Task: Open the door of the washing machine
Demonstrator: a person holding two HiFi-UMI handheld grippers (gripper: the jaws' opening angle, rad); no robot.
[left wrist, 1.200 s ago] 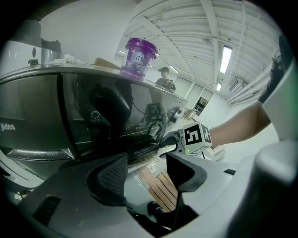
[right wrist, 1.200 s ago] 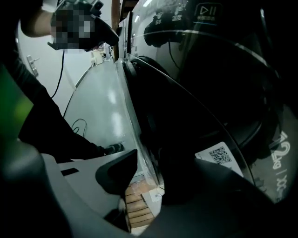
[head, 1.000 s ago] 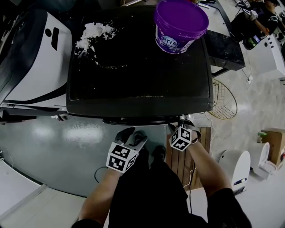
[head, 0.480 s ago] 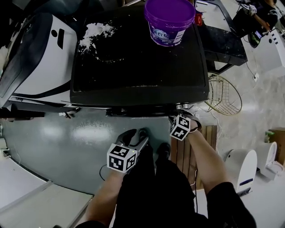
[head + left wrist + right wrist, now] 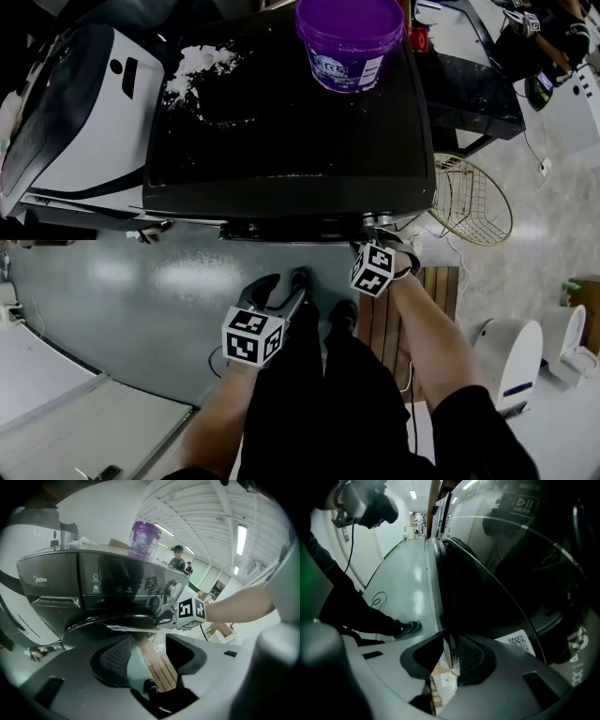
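- Now the right gripper [image 5: 449, 654] holds its place at the front right of the washing machine [image 5: 281, 122], the same as a second ago. Its fingers [image 5: 476, 656] are nearly together and pinch the thin edge of the door [image 5: 112, 620] between them.
- The left gripper [image 5: 150, 659] has drawn a little back from the machine front since a second ago. In the head view more grey floor [image 5: 141, 281] shows between it and the machine. Its fingers are about half open and hold nothing; only floor and some wooden slats [image 5: 160, 668] show through the gap.
- The door sits on the front face, under the dark top where a purple bucket [image 5: 349, 37] stands and white powder [image 5: 197, 66] lies spilled. In the head view it does not look swung out further than before. Whether the latch has already let go, I cannot tell.
- For the task this means, in my judgement, that the grip is made and the pull belongs to the right gripper alone. The left one gives room for the door to swing.
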